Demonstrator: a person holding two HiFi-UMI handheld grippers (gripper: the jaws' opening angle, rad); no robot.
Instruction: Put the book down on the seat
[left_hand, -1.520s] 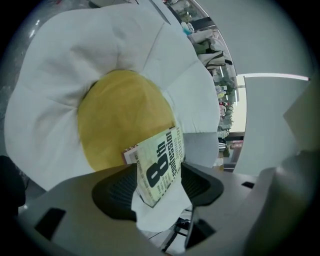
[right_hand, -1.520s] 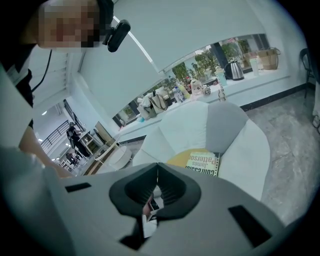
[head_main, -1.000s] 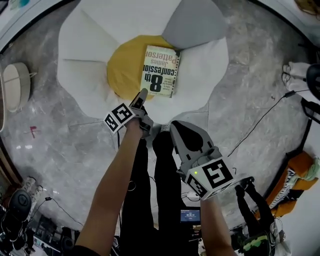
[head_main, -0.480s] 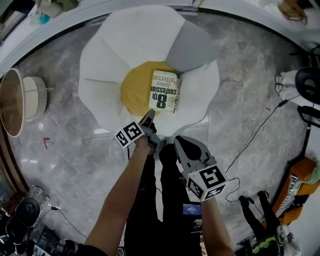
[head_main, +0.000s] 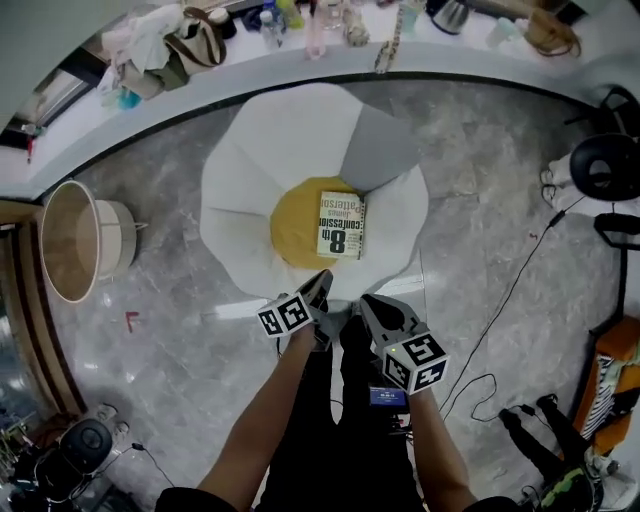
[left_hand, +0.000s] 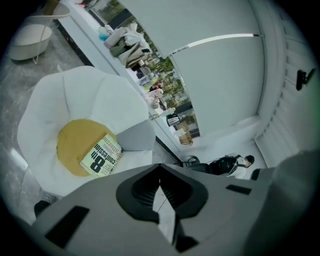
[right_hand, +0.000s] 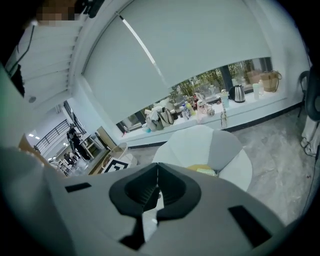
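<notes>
Yellow fabric marks the round middle of the flower-shaped seat (head_main: 262, 170) in the head view, ringed by white petals and 1 grey one. The book (head_main: 341, 225) lies flat on that middle, cover up, with its right edge reaching onto a white petal, which is how the task wants it. The left claw (head_main: 322, 282) and the right claw (head_main: 372, 305) hang side by side near the seat's front edge, over the grey marbled floor (head_main: 150, 300) and apart from the book. A table (head_main: 250, 72) carrying bags and bottles runs along the wall behind. In the left gripper view that claw's jaws are pressed together with nothing between them, and the book shows beyond them on the yellow round, beside the grey petal. Its cover reads "8th confession" in heavy black type, and the smaller line beside that looks like "James Patterson", though it is too small to be sure. In the right gripper view the jaws likewise meet and pinch nothing. The seat sits further off, with only a thin sliver of the book showing on it. As I judge it, the only care left is to keep the 2 claws clear of the cover, so that nothing nudges the book off the soft cushion.
</notes>
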